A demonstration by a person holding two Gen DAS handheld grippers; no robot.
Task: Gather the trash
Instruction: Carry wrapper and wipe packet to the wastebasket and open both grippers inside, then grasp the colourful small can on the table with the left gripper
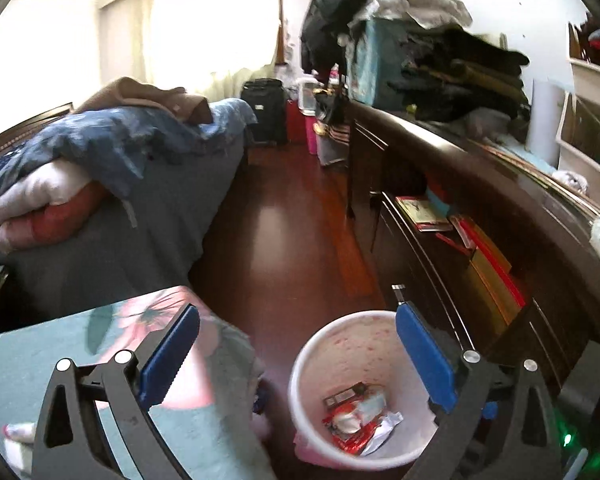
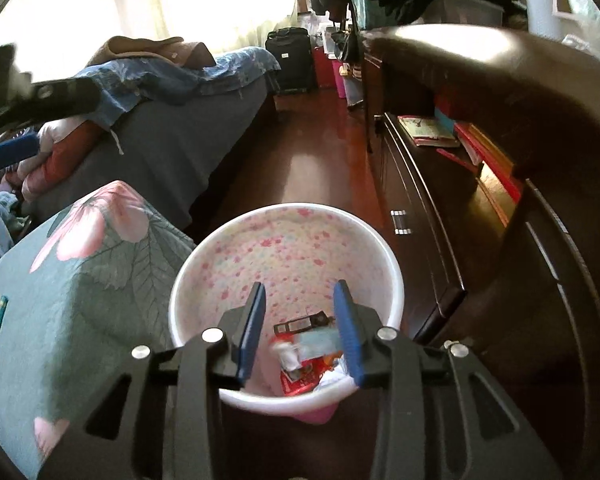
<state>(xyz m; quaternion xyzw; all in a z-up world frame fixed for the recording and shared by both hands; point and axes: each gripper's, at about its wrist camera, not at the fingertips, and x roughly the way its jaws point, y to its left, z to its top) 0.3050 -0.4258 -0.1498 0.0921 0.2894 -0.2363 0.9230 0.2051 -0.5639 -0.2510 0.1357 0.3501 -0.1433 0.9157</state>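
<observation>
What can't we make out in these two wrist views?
- Left wrist view: the near wall of the white, pink-speckled round trash bin is covered by the open left claw.
- Right wrist view: the wrappers in the bin are blurred, partly behind the open right claw; count unclear.
- Right wrist view: a small item on the floral green cloth is cut off by the left edge.
</observation>
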